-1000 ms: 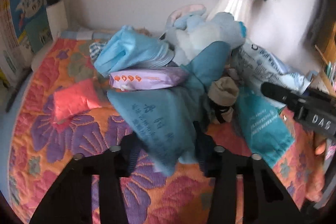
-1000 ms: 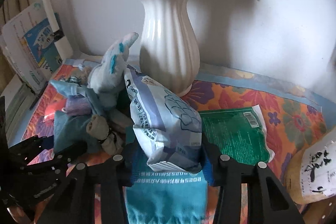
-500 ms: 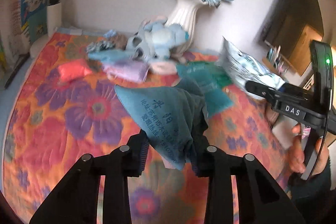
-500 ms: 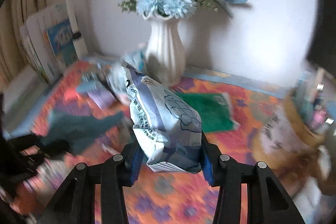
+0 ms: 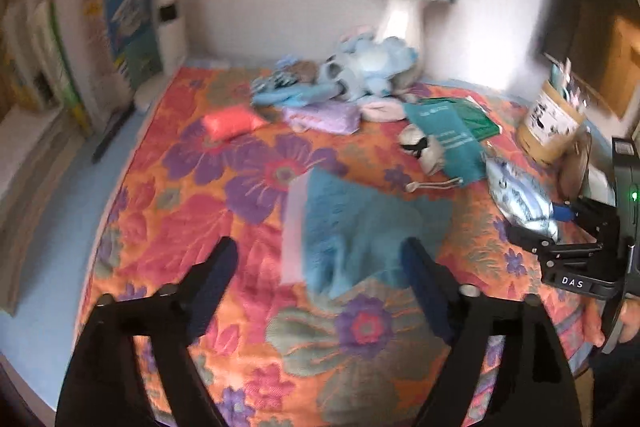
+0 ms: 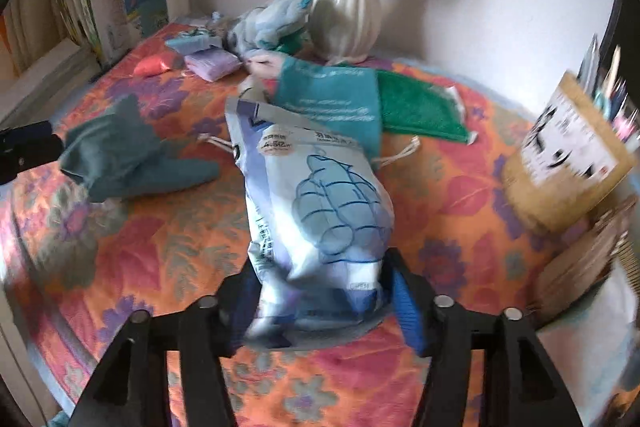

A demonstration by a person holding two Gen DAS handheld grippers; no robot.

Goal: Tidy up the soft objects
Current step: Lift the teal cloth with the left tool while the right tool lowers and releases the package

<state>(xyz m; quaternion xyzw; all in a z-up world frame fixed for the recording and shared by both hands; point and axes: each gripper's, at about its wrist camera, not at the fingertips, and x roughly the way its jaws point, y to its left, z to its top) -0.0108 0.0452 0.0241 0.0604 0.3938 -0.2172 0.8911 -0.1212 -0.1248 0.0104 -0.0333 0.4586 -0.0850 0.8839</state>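
1. The left black two-finger gripper (image 5: 320, 267) hung low above the surface, its blue-padded jaws spread wide and holding nothing.
2. The right black two-finger gripper (image 6: 320, 299) pointed forward, its blue-padded jaws pressed against both sides of a white-and-blue plastic packet (image 6: 316, 211).
3. Bare fingers (image 5: 630, 323) wrapped the right gripper's handle.

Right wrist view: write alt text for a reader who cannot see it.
The right gripper holds a white-and-blue plastic package above a floral orange cloth. Behind lie a teal cloth, a teal pouch, a green packet and a white vase.
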